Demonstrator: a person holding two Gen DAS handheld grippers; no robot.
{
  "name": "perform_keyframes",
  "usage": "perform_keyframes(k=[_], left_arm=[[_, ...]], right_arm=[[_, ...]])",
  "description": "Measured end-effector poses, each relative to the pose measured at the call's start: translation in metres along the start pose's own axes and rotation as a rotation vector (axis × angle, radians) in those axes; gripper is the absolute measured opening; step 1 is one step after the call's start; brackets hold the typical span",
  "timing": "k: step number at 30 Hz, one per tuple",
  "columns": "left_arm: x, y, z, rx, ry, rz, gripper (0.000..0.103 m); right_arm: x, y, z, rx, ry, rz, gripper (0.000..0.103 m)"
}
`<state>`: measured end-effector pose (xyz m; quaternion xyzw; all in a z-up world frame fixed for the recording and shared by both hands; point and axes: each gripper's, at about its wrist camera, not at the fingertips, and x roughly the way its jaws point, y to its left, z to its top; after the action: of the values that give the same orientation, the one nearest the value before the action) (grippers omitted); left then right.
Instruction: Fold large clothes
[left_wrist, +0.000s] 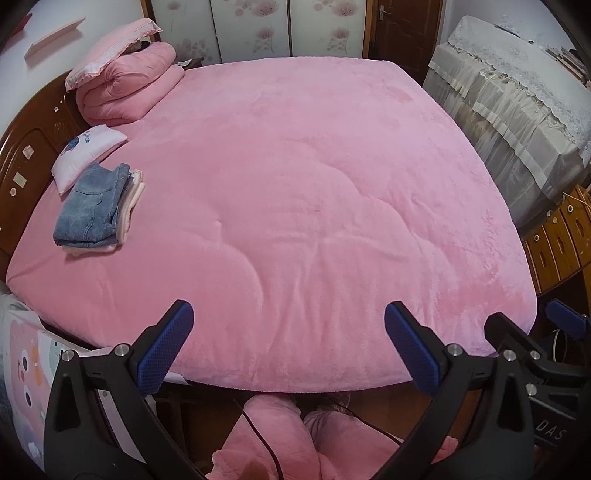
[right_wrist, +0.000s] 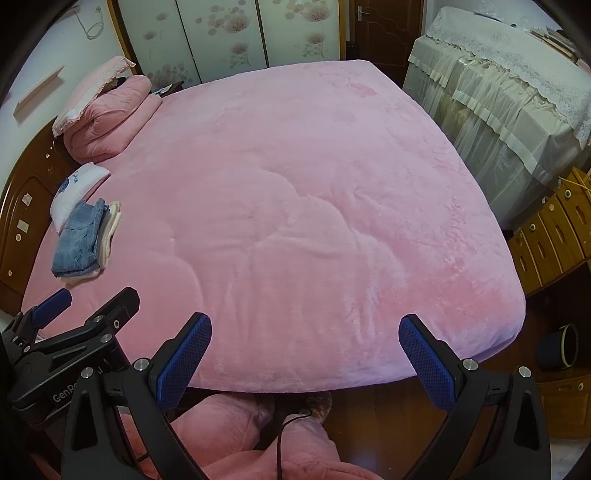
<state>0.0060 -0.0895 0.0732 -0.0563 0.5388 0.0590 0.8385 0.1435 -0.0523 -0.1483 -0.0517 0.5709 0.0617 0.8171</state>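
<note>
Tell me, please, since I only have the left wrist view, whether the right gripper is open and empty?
Observer: Yes, the right gripper is wide open over the near edge of the pink blanket, with nothing between its fingers.
Operator: Thank you. Is there anything on the floor past the bed's right corner?
Observer: A dark round tub with a pale rim stands there, near the wooden drawers.
Operator: And on the wall above the headboard?
Observer: A looped cord hangs high on that wall.
</note>
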Motion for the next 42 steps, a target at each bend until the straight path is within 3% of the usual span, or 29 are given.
perform_keyframes(k=[17, 42], left_arm=[[0.006, -0.006, -0.006, 0.021, -0.007, -0.031, 0.102], [-0.001, -0.013, -0.015, 0.024, -0.018, -0.008, 0.102]], right_arm=[[-0.006, -0.021, -0.008, 0.021, 0.003, -0.02, 0.102], [-0.01, -0.027, -0.013, 0.029, 0.006, -0.022, 0.102]])
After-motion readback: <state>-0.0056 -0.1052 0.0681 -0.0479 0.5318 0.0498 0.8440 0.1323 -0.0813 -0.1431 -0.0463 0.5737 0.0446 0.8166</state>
